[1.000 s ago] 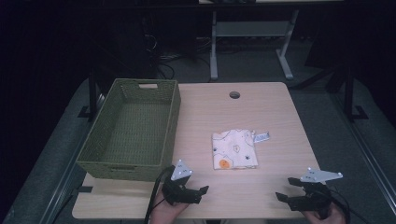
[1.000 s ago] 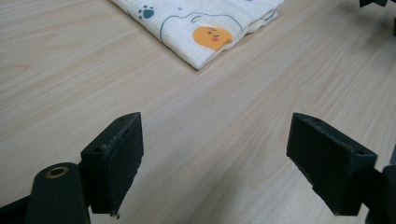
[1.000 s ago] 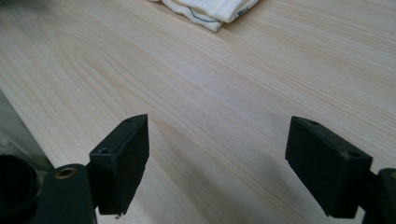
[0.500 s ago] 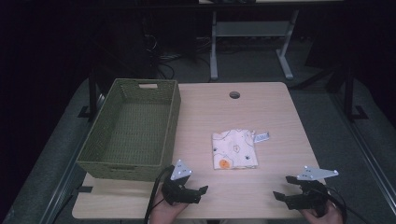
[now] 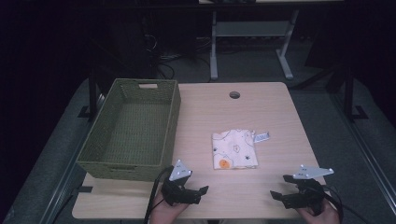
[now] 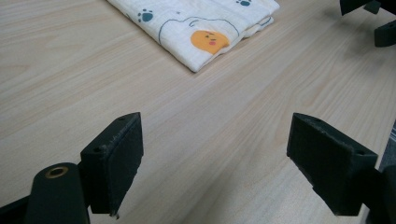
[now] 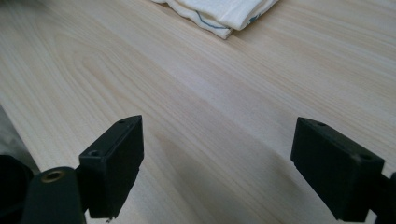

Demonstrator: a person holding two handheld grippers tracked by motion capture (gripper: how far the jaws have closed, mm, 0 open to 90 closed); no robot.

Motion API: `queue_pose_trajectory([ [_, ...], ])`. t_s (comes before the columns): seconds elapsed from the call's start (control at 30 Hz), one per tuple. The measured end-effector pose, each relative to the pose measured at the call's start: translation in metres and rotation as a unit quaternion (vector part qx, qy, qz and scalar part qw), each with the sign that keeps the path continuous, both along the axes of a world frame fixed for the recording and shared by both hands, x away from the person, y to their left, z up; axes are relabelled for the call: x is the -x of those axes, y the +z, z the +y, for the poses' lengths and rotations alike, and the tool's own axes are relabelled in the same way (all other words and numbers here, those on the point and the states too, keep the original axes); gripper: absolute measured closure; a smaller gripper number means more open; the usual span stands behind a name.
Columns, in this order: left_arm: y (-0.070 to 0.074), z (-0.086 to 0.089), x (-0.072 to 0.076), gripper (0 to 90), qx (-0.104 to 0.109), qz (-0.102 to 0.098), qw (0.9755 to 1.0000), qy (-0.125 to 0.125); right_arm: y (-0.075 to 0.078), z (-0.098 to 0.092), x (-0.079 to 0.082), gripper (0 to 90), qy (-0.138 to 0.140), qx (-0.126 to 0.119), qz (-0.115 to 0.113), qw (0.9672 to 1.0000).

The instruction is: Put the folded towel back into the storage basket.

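Both my claws sit released at the near edge: left gripper (image 5: 198, 192), right gripper (image 5: 279, 196). Since a second ago my right has eased slightly nearer; nothing else moves. The folded cloth (image 5: 235, 149) lies mid-table, right of the basket (image 5: 173, 109), untouched.

Layout: basket left, folded cloth centre, your two grippers at the near edge.

On the table (image 5: 261, 107) the basket (image 5: 133, 130) sits at the left side, running from near the front edge toward the back. The folded cloth (image 5: 234, 149) lies flat right of the basket, apart from it, with a small tag (image 5: 262, 137) touching its far right corner. A round hole (image 5: 234, 95) is in the tabletop behind the cloth. Your left gripper (image 5: 198, 192) sits just in front of the basket's near right corner, left and in front of the cloth. Your right gripper (image 5: 278, 196) is at the front right, in front of the cloth and well apart from your left one.
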State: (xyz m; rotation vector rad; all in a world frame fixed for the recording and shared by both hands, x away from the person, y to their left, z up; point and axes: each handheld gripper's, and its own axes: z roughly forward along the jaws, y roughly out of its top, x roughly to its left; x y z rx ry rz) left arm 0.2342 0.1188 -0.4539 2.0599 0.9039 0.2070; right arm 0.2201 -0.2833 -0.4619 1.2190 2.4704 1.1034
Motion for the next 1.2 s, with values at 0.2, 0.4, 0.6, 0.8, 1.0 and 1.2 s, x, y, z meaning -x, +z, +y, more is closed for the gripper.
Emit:
queue_pose_trajectory([
  [0.2, 0.000, 0.000, 0.000, 18.7, -0.001, 0.000, 1.0000, -0.002, 0.000, 0.000, 0.000, 17.0, 0.000, -0.003, 0.000, 1.0000],
  [0.4, -0.002, -0.001, -0.001, 18.7, -0.009, 0.000, 1.0000, -0.001, 0.000, 0.002, -0.001, 17.2, 0.000, -0.005, 0.003, 1.0000],
  [0.6, -0.002, -0.003, -0.001, 18.7, -0.008, 0.000, 1.0000, -0.003, 0.003, 0.007, -0.003, 17.3, 0.005, -0.010, -0.002, 0.9999],
  [0.8, -0.001, -0.005, -0.001, 18.7, -0.003, 0.002, 1.0000, -0.004, 0.007, 0.017, -0.013, 17.1, 0.019, -0.009, -0.006, 0.9998],
  [1.0, 0.000, -0.007, -0.003, 18.7, 0.006, 0.005, 1.0000, -0.003, 0.010, 0.012, -0.022, 14.9, 0.019, -0.021, -0.002, 0.9996],
  [1.2, 0.004, -0.015, -0.007, 18.2, 0.013, 0.006, 0.9999, -0.008, 0.012, 0.016, -0.035, 14.9, 0.027, -0.022, 0.013, 0.9993],
])
